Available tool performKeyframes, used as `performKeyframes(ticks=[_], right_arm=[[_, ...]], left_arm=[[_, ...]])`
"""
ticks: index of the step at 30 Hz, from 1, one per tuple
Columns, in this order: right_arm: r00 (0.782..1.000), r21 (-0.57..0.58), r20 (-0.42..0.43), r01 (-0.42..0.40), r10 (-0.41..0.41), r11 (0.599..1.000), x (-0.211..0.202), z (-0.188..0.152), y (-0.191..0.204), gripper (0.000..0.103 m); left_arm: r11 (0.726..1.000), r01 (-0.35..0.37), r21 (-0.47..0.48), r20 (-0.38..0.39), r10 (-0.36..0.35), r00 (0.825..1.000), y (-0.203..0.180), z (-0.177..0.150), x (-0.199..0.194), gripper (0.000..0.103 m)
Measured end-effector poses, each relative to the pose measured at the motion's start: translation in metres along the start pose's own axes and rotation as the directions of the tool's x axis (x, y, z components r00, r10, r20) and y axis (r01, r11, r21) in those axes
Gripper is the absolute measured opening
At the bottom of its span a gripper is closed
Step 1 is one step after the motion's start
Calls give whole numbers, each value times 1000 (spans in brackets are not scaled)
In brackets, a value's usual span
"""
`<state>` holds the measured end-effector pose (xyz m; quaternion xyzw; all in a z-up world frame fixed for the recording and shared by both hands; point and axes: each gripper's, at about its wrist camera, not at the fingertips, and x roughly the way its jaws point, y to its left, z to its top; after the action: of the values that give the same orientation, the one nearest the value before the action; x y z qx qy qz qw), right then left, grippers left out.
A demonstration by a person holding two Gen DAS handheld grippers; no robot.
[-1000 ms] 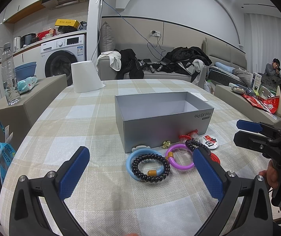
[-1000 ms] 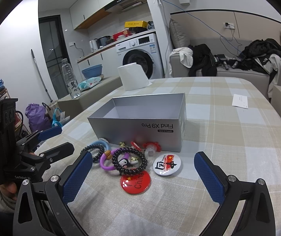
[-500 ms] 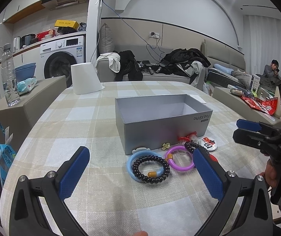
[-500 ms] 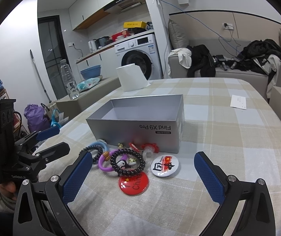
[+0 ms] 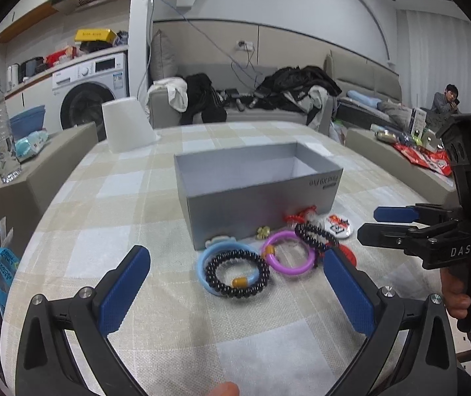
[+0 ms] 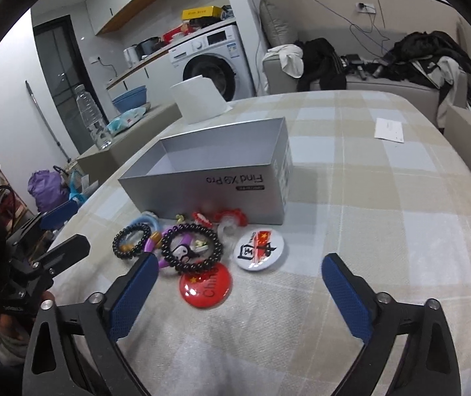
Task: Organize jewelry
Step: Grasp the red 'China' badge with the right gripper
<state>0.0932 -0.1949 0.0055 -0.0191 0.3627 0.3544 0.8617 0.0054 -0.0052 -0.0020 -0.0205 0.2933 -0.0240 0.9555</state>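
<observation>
Approach step, nothing picked yet. L gripper (image 5: pixel 235 287) spread wide, empty, over black bead band (image 5: pixel 237 275). R gripper (image 6: pixel 235 293) jaws just been closing a bit, nothing between, near red badge (image 6: pixel 206 285). Jewelry lies on table (image 6: pixel 384 231) just in front of empty box (image 6: pixel 209 188). Next, I'd say: drop onto one piece, pinch, lift into box

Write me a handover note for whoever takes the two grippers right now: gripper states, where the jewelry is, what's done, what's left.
Left gripper: open, holding nothing, hovering over the blue ring and its black bead bracelet.
Right gripper: open, holding nothing, jaws just closing a little, above the red badge.
Purple ring, second bead bracelet, white badge and red trinkets lie on the table before the grey box.
Done: nothing visibly boxed.
Left: move every piece into the box.
</observation>
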Motion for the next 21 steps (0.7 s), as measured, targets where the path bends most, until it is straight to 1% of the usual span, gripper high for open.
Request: performKeyframes(ticks=[1, 4, 7, 9, 12, 16, 17, 19, 21], right_arm=[[1000, -6, -19, -10, 10, 1000, 2, -1, 2, 83], [997, -28, -65, -35, 33, 999, 9, -4, 9, 74], [995, -48, -88, -41, 36, 998, 11, -6, 14, 64], [994, -55, -99, -41, 36, 998, 12, -8, 16, 62], [993, -70, -113, -50, 41, 996, 15, -9, 21, 62], [991, -121, -133, -22, 6, 992, 23, -10, 31, 60], [991, -141, -137, -6, -14, 990, 24, -9, 33, 59], [988, -185, -139, 40, -67, 982, 28, -9, 39, 52], [984, -232, -137, 80, -114, 969, 30, -10, 46, 51]], left_arm=[[1000, -5, -7, -17, 4, 1000, 1, -1, 2, 102], [999, -20, -32, -23, 19, 1000, 8, -1, 2, 102], [997, 16, -73, -23, -17, 1000, 16, 0, 0, 102], [997, -2, -80, -31, -1, 1000, 18, -1, 1, 102], [997, -19, -77, -42, 16, 999, 18, -1, 4, 102], [998, -21, -57, -68, 17, 998, 14, -4, 8, 102], [999, -21, -50, -74, 17, 997, 13, -5, 9, 102], [999, -24, -37, -88, 20, 996, 11, -6, 12, 102], [999, -27, -31, -95, 24, 995, 10, -6, 13, 102]])
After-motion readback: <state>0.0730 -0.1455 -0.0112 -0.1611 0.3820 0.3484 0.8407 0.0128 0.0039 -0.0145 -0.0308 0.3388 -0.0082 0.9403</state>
